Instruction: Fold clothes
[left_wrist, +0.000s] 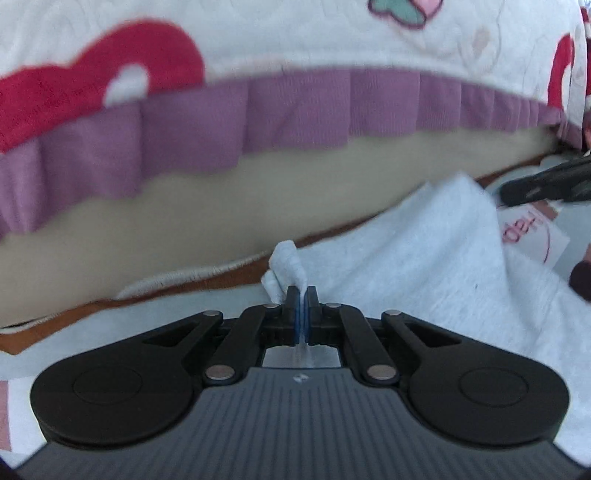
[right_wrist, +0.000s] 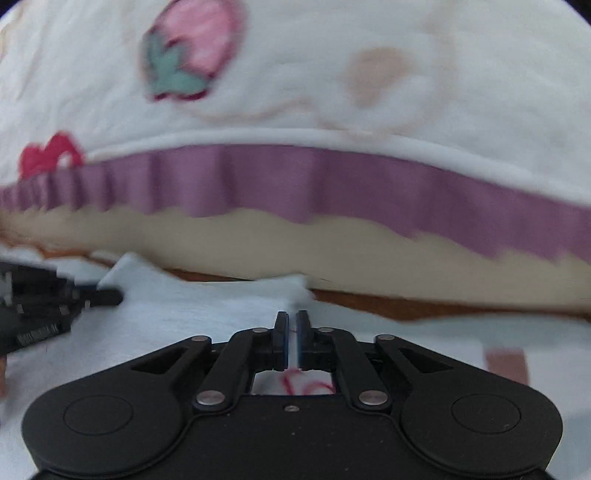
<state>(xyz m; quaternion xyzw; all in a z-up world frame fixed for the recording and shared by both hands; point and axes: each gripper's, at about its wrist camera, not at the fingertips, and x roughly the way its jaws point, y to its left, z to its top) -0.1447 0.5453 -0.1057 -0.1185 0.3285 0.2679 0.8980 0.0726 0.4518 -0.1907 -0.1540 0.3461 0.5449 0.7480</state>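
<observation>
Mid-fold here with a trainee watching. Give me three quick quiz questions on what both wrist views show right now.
1. True or false: the left gripper is shut on the light blue garment.
2. What colour is the ruffle on the printed quilt? A green, B purple, C black.
3. Fill in: in the right wrist view, the fruit printed on the quilt is a ____.

Key: 1 true; 2 B; 3 strawberry. The right gripper also pinches the garment's edge.
</observation>
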